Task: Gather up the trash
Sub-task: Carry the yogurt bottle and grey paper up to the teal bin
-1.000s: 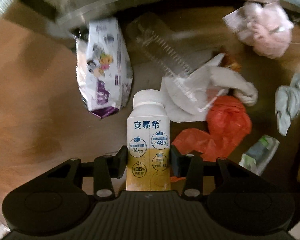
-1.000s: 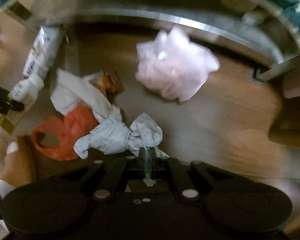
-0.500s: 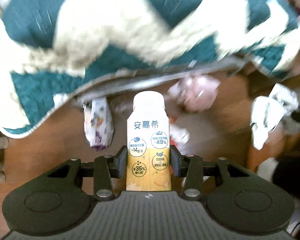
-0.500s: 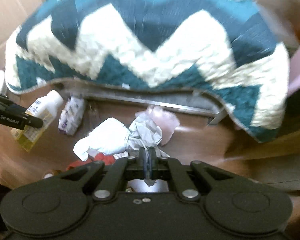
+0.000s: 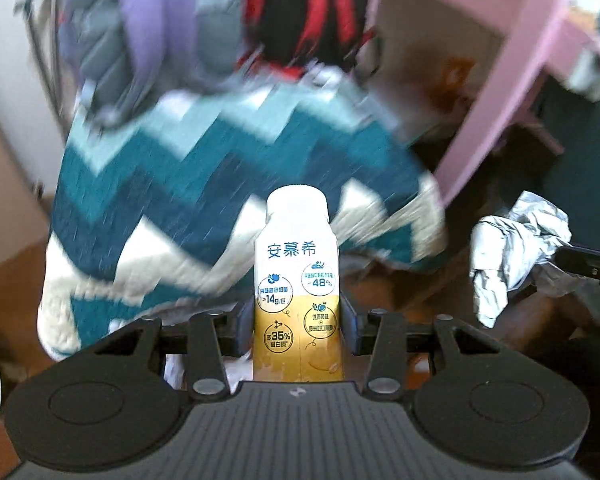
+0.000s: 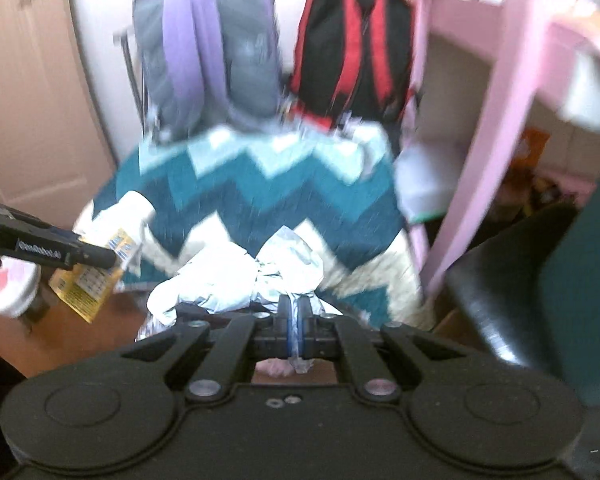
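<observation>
trash sits in both of our grippers. our left gripper (image 5: pixel 298 334) is clamped on a white and yellow yogurt drink bottle (image 5: pixel 298 288), its two pads pressed against the lower, yellow half of the carton-like body while the white cap end stands straight out ahead of the fingers. the same bottle (image 6: pixel 100 256) shows at the left edge of the right wrist view, tilted, pinched in the black fingers there. our right gripper (image 6: pixel 296 332) has its jaws drawn together on a thin fold of a crumpled pale grey plastic bag (image 6: pixel 240 280), and the rest of the bag bunches up just in front of the fingertips. from the left wrist view that bag (image 5: pixel 516 256) hangs at the right side, held from the right by the dark tip of the other tool. beyond both pieces of trash lies a teal and cream zigzag blanket (image 6: pixel 268 196), blurred. behind it a grey and purple backpack (image 6: pixel 208 52) and a black and red backpack (image 6: pixel 352 48) stand against a pale wall, and a pink frame (image 6: pixel 492 120) rises at the right. brown floor (image 6: pixel 100 328) shows beneath the held bag.
</observation>
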Demonstrator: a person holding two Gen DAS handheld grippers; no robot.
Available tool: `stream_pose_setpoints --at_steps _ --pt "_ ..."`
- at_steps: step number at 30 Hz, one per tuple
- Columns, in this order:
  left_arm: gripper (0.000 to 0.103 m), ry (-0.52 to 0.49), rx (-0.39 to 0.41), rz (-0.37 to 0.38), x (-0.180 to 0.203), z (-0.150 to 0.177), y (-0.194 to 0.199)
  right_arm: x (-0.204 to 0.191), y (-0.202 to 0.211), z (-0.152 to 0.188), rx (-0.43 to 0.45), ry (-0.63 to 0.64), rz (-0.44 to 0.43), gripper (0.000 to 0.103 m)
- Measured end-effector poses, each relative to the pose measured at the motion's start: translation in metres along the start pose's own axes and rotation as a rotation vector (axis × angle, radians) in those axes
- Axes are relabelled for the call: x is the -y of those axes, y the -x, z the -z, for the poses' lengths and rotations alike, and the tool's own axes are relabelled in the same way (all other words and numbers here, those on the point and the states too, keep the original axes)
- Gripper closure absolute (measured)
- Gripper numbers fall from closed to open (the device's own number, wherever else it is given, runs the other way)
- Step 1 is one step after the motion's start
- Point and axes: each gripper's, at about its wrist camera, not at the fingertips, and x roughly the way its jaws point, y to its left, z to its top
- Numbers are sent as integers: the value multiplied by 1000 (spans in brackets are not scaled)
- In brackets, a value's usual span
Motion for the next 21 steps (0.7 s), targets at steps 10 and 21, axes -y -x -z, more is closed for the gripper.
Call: stream_pose_setpoints --at_steps 10,21 --pt "61 -103 205 83 113 -49 87 51 121 -18 227 4 101 100" --pt "61 -249 358 158 228 -97 138 124 222 -33 390 -68 243 100"
